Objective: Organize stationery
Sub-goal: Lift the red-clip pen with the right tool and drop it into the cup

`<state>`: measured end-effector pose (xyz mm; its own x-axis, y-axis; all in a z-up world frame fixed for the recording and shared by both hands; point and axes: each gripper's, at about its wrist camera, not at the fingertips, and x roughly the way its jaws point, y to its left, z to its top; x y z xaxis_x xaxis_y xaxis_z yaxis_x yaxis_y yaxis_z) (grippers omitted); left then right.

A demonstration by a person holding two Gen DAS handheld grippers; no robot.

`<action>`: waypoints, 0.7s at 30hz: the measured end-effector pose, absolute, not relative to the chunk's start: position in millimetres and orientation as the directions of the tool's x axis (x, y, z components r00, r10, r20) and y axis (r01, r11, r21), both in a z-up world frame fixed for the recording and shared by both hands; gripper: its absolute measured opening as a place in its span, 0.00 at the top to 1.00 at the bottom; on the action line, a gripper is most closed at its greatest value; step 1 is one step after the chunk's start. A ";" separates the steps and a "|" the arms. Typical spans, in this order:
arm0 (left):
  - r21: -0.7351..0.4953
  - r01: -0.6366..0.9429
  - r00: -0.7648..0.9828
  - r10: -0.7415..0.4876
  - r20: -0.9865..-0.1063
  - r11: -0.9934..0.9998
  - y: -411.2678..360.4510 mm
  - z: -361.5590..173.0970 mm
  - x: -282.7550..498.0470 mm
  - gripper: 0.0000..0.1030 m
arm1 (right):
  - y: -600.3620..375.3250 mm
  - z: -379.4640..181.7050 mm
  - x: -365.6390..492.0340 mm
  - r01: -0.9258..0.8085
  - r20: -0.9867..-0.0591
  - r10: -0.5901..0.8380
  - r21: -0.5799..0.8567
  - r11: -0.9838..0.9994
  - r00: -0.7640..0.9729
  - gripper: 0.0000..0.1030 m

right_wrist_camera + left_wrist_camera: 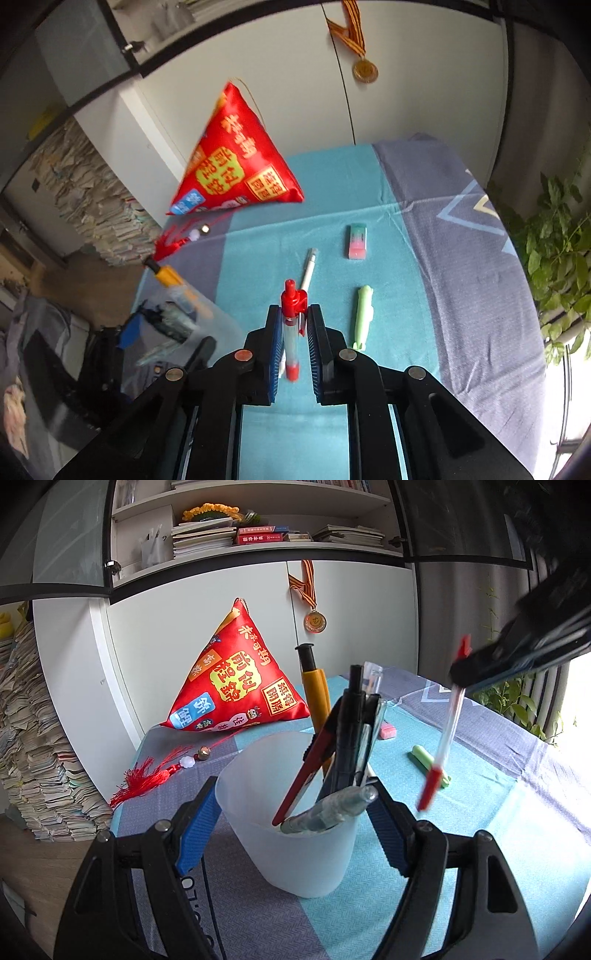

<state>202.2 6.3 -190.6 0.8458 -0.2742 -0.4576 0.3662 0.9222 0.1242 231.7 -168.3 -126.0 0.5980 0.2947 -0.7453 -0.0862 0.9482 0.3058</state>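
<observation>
The left gripper [291,808] clasped one frosted cup [291,830] standing on the worktop [480,830]; its crowded pens [354,731] overlapped, so their count was unclear. The right gripper [293,325], blurred and cut off in the left view, was closed on one red-capped pen [291,332] held above the cloth. Loose there lay one white pen [309,267], one green highlighter [362,315] and one eraser [357,242].

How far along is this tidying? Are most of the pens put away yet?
Well under way. Several pens already stand in the frosted cup, which the left gripper is clamped around. The right gripper holds a red-capped pen lifted above the cloth. Still loose on the table: a white pen, a green highlighter and an eraser.
</observation>
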 end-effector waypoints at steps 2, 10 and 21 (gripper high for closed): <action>0.121 0.367 0.845 -0.276 -0.458 0.923 6.7 -190.5 202.8 0.26 | -167.7 -108.6 219.1 -0.113 -0.710 0.310 0.311 0.944 0.633 0.86; 0.105 0.376 0.829 -0.284 -0.481 0.920 6.6 -192.3 204.5 0.27 | -158.2 -49.1 190.4 -0.219 -0.586 0.365 0.307 0.926 0.724 0.86; 0.108 0.376 0.830 -0.283 -0.480 0.920 6.4 -193.1 204.5 0.27 | -121.8 -24.6 201.8 -0.334 -0.520 0.446 0.299 0.894 0.729 0.86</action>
<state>204.5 6.4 -193.1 0.8304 -0.2828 -0.4801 0.3761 0.9202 0.1085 201.8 -121.8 -24.6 0.7288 0.4458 -0.5196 -0.3338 0.8940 0.2989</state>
